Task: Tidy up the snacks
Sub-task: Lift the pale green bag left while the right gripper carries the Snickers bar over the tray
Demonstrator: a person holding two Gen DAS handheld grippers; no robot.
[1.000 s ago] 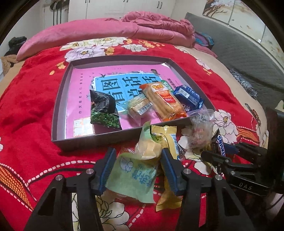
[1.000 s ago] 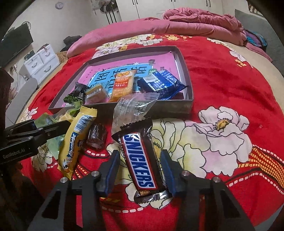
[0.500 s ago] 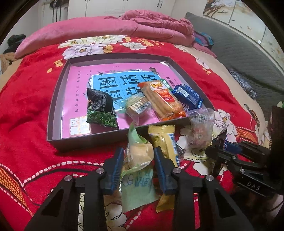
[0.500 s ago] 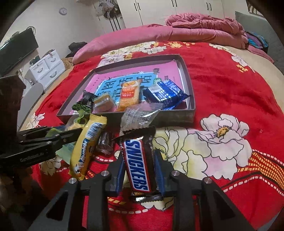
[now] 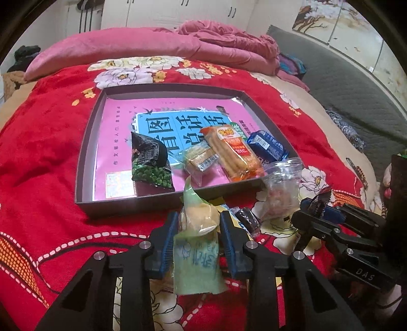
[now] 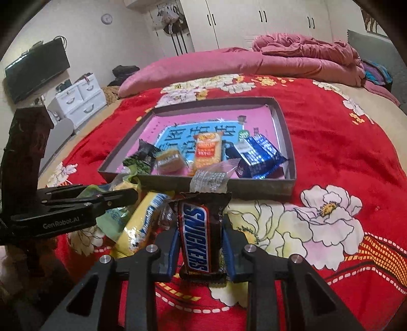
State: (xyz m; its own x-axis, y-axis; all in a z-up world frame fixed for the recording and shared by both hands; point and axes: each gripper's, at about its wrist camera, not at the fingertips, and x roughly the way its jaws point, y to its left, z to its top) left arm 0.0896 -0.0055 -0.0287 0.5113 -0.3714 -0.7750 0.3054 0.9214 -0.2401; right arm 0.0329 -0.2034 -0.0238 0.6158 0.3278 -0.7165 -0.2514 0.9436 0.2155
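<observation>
A red floral bed (image 6: 343, 157) carries a shallow tray (image 5: 85, 163) just ahead of both grippers, 4 snacks inside. The left gripper (image 5: 198, 226) is clamped on a green packet (image 5: 197, 257). The right gripper (image 6: 199, 242) is clamped on a Snickers bar (image 6: 197, 234).

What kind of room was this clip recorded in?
Almost certainly a home bedroom: the snacks lie on a bed with a red floral blanket, a pink duvet is bundled at its head, and white wardrobes line the back wall.
</observation>
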